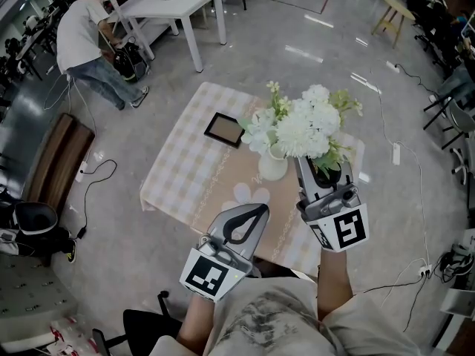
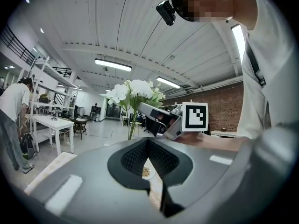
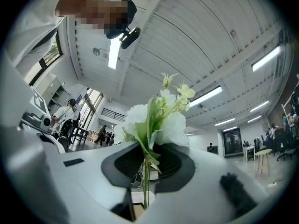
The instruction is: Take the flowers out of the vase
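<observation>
A bunch of white flowers [image 1: 306, 128] with green leaves stands over the right side of the checked table [image 1: 185, 169]. My right gripper [image 1: 310, 170] is shut on its stems below the blooms. In the right gripper view the thin green stems [image 3: 146, 181] run between the jaws up to the blooms [image 3: 154, 120]. A white vase [image 1: 272, 165] stands just left of that gripper, with more white blooms [image 1: 260, 130] over it. I cannot tell whether the held stems' ends are out of the vase. My left gripper [image 1: 261, 208] hovers nearer me, shut and empty. Its view shows the flowers [image 2: 133, 90] and the right gripper's marker cube [image 2: 195, 116].
A dark flat frame [image 1: 224, 129] lies on the cloth left of the vase. A person [image 1: 83, 39] bends over beside a white table [image 1: 174, 6] at the back left. A brown bench [image 1: 56, 162] stands at the left, and cables with a power strip [image 1: 395, 153] lie on the floor.
</observation>
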Demonstrator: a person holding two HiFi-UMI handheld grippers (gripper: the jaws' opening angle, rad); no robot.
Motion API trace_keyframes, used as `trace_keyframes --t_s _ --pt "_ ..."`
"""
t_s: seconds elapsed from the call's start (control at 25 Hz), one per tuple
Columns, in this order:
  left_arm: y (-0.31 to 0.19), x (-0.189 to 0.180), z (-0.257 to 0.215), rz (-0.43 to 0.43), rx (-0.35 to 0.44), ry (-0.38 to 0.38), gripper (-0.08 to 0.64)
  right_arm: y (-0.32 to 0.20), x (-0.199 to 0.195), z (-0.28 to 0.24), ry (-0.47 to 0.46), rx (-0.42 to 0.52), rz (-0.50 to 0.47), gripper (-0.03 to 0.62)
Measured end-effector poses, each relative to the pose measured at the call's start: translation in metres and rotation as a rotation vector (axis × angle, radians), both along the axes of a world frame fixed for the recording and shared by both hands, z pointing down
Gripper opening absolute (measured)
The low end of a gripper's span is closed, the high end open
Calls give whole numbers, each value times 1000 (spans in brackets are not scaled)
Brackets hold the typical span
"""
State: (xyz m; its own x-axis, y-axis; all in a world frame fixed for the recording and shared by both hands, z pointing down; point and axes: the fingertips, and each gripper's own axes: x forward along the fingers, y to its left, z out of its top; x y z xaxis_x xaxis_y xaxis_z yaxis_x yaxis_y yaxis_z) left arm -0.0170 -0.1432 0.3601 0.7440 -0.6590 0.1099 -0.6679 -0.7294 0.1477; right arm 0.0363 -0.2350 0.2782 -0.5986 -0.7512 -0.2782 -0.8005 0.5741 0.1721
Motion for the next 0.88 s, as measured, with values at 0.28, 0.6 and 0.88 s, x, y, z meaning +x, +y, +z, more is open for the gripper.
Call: trace_keyframes --t_s 0.28,0.6,0.88 --pt "6 2 -7 6 16 1 8 10 2 -10 2 17 1 80" --pt "15 7 -8 18 22 3 8 25 4 -3 19 -4 3 80" --pt "21 6 -11 19 24 8 8 40 5 6 39 -33 6 80"
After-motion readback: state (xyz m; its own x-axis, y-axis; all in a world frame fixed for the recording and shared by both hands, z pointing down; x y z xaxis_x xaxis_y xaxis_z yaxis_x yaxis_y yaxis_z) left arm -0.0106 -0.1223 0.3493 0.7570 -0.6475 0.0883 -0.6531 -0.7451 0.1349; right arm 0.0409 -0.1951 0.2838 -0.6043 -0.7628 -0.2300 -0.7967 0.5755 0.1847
